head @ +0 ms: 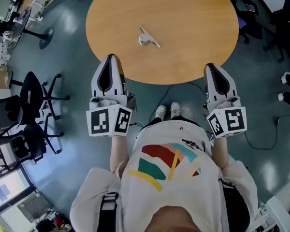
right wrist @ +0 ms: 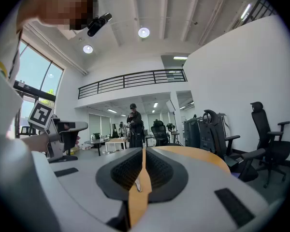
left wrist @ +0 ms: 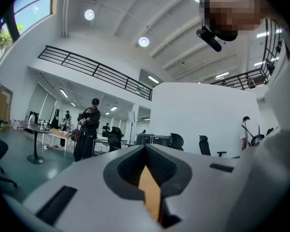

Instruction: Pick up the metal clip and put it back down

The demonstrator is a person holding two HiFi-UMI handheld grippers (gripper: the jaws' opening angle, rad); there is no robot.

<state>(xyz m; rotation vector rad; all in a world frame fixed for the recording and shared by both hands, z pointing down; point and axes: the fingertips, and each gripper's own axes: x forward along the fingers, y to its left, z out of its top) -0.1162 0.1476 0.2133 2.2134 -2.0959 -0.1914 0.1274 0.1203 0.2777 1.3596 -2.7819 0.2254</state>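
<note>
The metal clip [head: 148,37], small and silvery, lies alone near the middle of the round wooden table [head: 193,28]. Both grippers hover at the table's near edge, well short of the clip, and point towards it. My left gripper [head: 111,58] is shut with nothing held, and the left gripper view shows its jaws [left wrist: 146,149] meeting at the tips. Over the edge further right, my right gripper [head: 213,66] is shut and empty too. In the right gripper view only a thin slit stays between its pads [right wrist: 143,151], and a small metal glint [right wrist: 137,185] shows through it.
Black office chairs [head: 26,110] stand on the floor to the left. Cables [head: 261,141] run across the floor at the right. The person's shoes [head: 167,111] are just under the table's near edge. Another person [left wrist: 86,132] stands far off in the hall.
</note>
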